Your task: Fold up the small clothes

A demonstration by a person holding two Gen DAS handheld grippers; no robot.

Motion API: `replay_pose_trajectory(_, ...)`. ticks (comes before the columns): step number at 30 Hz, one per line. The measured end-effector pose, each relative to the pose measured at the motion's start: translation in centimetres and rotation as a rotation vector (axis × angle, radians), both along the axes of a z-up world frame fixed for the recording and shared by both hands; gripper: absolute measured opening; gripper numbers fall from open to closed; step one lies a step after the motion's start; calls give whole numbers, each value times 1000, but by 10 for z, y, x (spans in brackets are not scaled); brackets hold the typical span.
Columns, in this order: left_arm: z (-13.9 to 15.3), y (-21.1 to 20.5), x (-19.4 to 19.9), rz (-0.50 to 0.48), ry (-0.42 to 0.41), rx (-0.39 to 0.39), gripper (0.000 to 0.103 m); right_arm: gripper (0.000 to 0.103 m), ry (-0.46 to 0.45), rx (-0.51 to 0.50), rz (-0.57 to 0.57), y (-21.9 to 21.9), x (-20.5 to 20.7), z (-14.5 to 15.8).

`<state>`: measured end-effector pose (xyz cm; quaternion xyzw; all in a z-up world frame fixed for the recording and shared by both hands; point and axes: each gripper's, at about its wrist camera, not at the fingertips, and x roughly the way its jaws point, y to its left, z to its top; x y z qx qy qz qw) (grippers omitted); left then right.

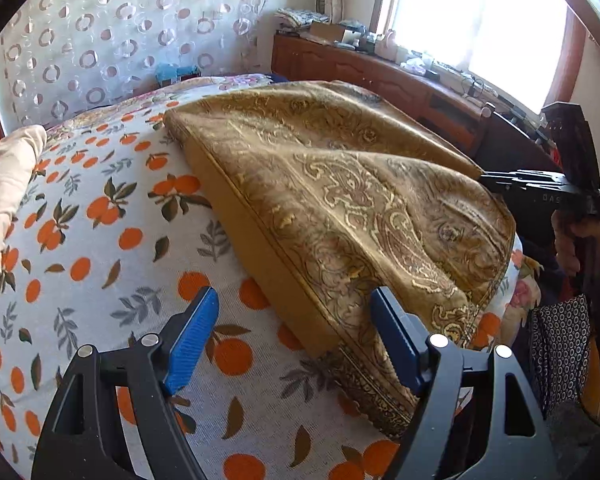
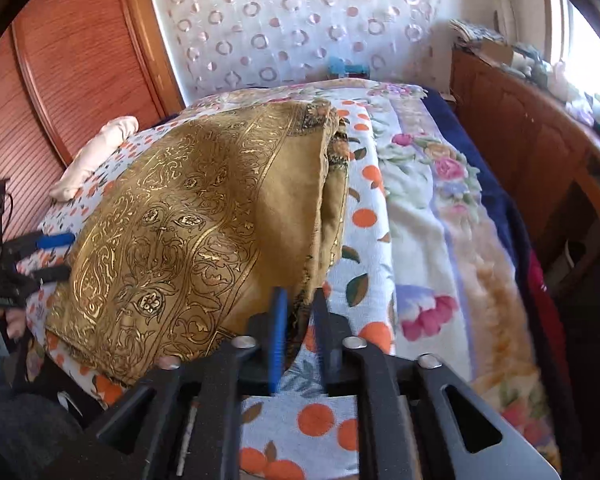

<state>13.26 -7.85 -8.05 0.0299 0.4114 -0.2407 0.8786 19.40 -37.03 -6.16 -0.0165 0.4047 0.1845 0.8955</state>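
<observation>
A golden-brown cloth with a paisley pattern (image 1: pixel 340 200) lies folded over itself on the orange-print bedsheet (image 1: pixel 100 220). My left gripper (image 1: pixel 296 320) is open, just above the sheet at the cloth's near corner, holding nothing. My right gripper (image 2: pixel 298 312) is shut on the cloth's right edge (image 2: pixel 300 276) and holds it slightly lifted. In the left wrist view the right gripper (image 1: pixel 492 180) shows at the cloth's far right edge. In the right wrist view the cloth (image 2: pixel 180 216) fills the centre, and the left gripper (image 2: pixel 54 256) sits open at its left side.
A cream folded garment (image 1: pixel 8 200) lies at the bed's left side. A floral blanket (image 2: pixel 440 220) covers the bed's right part. A wooden cabinet (image 1: pixel 380 76) with clutter stands under the window. A wooden wardrobe (image 2: pixel 60 80) stands behind the bed.
</observation>
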Motion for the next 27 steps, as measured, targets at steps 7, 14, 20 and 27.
replay_pose_trajectory(7,-1,-1,-8,2,4,-2,77,52,16,26,-33,3,-3,-13)
replay_pose_trajectory(14,-3,-4,-15,-11,13,-16,70,52,7,110,-39,-1,-22,-2)
replay_pose_trajectory(20,-4,-6,-18,-11,12,-7,70,66,-28,129,-41,1,-36,3)
replay_pose_trajectory(27,-7,-7,-20,-11,19,-4,70,66,4,66,-28,15,-36,-10)
